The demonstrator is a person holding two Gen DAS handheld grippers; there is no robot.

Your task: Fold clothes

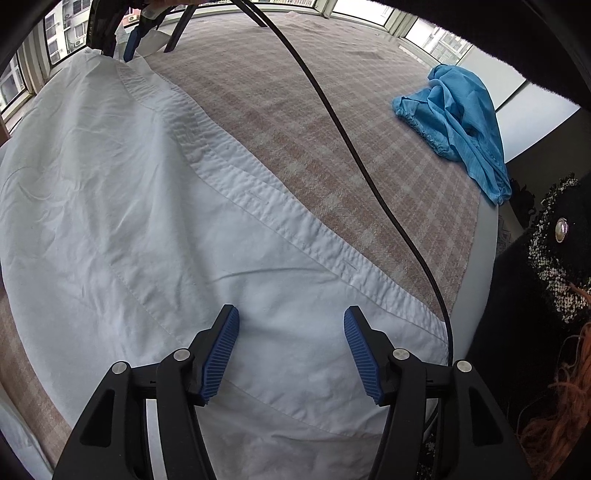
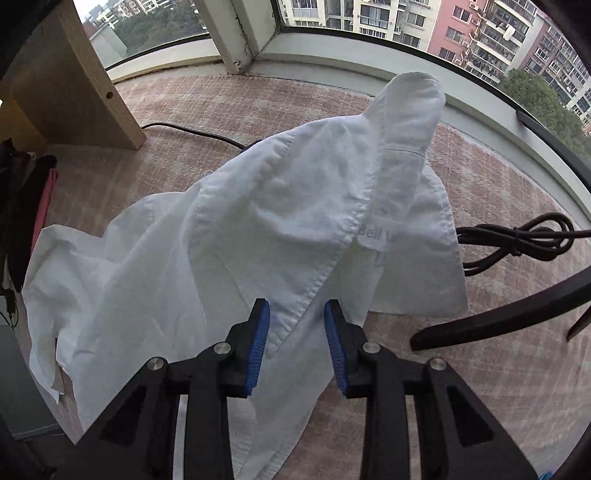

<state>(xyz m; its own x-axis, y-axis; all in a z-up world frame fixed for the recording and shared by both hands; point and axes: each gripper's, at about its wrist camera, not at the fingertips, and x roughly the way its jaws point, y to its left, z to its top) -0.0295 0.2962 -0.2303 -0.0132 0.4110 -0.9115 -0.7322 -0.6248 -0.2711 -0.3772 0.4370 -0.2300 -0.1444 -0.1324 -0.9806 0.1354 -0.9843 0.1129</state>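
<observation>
Both the left gripper and the right gripper stood apart over the white shirt; only the left view showed a blue garment at the worktop's far edge.

Both views are evenly lit by soft daylight from the windows — shadows are faint, no glare is seen. Edges are bent by fisheye distortion — corners are blacked out.

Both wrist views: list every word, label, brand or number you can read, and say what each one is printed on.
"Bell" on the white neck label sewn inside the white shirt; the rest of that line is cut off by a fold, and the fainter print below it is too blurred to read.
"DAS" in small pale letters, running vertically on the black strap at the top left of the left wrist view; it may be part of a longer word.
No other text is readable.
</observation>
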